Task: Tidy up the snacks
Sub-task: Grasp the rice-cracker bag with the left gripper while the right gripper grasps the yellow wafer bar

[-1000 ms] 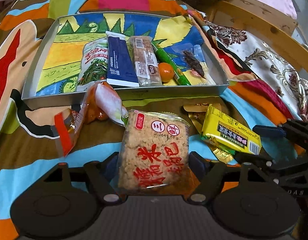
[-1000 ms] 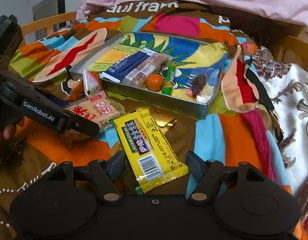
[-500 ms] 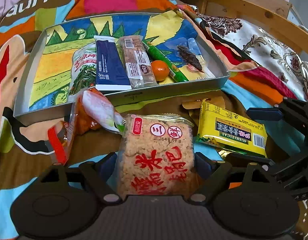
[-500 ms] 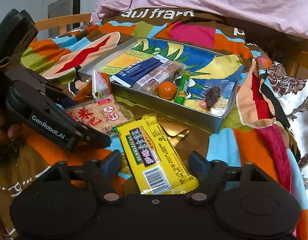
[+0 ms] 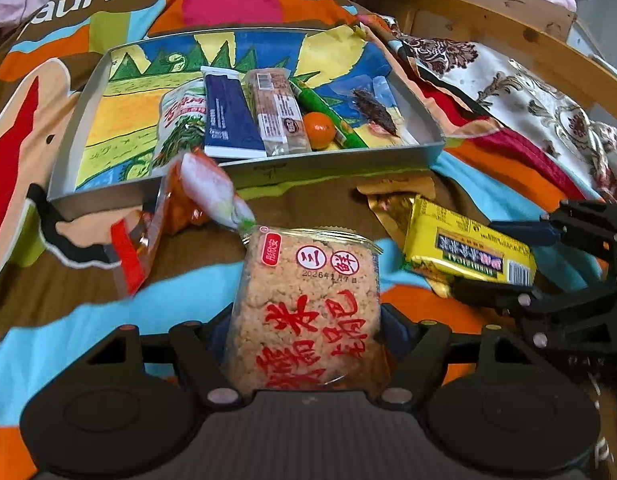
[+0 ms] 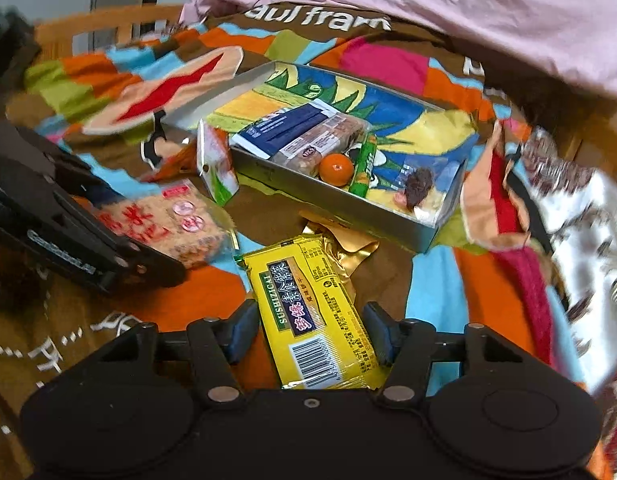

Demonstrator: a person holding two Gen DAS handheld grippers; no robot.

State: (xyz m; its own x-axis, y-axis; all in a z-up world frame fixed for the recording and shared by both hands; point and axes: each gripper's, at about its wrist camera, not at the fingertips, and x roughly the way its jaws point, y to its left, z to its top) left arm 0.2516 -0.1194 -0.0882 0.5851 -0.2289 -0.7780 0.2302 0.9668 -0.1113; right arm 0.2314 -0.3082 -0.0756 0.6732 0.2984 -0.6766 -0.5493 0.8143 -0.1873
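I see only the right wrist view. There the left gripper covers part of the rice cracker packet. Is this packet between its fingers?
Observer: Yes. In the left wrist view the rice cracker packet lies between the fingers of the left gripper. Its jaws are closing. I cannot tell whether the pads press the packet yet.
Operator: What lies on the far side of the blue packet in the tray?
Observer: A white and green packet lies in the tray, touching the blue packet.
Operator: The print on the cracker packet is blurred for me. Is a date there?
Observer: Yes, a date line beginning 2026 stands below its two red circles.
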